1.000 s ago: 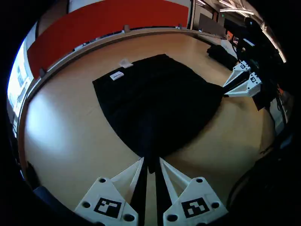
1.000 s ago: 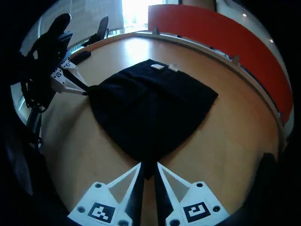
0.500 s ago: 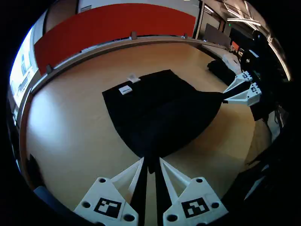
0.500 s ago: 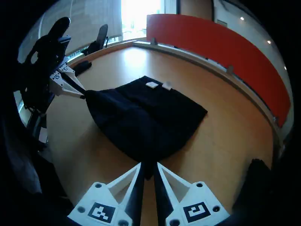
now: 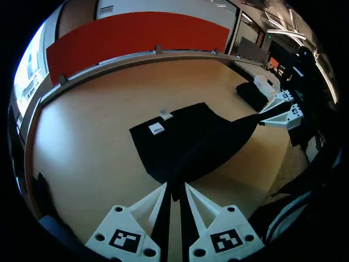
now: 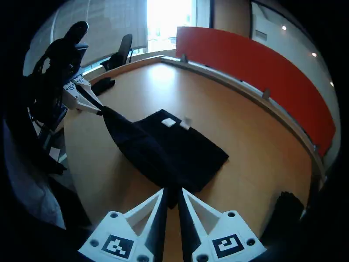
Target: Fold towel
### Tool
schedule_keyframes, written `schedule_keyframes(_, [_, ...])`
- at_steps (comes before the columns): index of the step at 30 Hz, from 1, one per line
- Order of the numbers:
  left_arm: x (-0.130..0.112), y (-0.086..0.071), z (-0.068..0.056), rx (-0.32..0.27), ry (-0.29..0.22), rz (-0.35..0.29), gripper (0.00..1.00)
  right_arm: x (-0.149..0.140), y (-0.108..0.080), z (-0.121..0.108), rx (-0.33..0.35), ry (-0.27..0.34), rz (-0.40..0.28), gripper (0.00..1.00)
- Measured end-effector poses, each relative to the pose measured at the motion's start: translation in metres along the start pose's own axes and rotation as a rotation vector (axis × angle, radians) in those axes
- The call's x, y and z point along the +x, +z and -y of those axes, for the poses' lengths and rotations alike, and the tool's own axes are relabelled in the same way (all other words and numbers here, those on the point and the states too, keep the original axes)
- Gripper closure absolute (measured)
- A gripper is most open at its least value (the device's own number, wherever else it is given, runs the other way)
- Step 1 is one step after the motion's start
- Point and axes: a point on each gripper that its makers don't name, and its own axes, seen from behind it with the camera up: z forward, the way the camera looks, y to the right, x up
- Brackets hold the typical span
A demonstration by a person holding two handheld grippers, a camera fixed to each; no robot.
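Note:
A black towel [image 5: 192, 139] with two small white tags [image 5: 156, 128] lies partly on the wooden table [image 5: 87, 131]. Its near edge is lifted and stretched between my two grippers. My left gripper [image 5: 176, 192] is shut on one near corner, seen at the bottom of the left gripper view. My right gripper [image 6: 171, 197] is shut on the other near corner of the towel [image 6: 174, 148]. In the left gripper view the right gripper [image 5: 261, 118] shows at the right, pinching its corner. The left gripper [image 6: 99, 109] shows at the left of the right gripper view, held by a dark-sleeved arm.
A red partition [image 5: 139, 35] runs along the table's far edge. Dark bundles lie on the table, one by the right gripper [image 5: 251, 94] and one near the left gripper [image 6: 102, 85]. An office chair [image 6: 122, 48] stands beyond the table near a bright window.
Both grippers have risen and drawn back, lifting the towel's near edge off the table. The towel looks smaller and farther below, with its lifted half hanging taut between the grippers.

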Motion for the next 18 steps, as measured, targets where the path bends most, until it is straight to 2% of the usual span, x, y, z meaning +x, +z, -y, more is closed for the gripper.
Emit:
schedule_keyframes(8, [0.003,-0.015,-0.007,-0.017,-0.025,-0.002,0.87,0.004,-0.013,0.003,0.005,-0.006,-0.004,0.84])
schedule_keyframes(18, [0.002,-0.012,-0.006,-0.014,-0.027,0.004,0.87,0.003,-0.010,0.004,0.011,-0.012,-0.002,0.84])
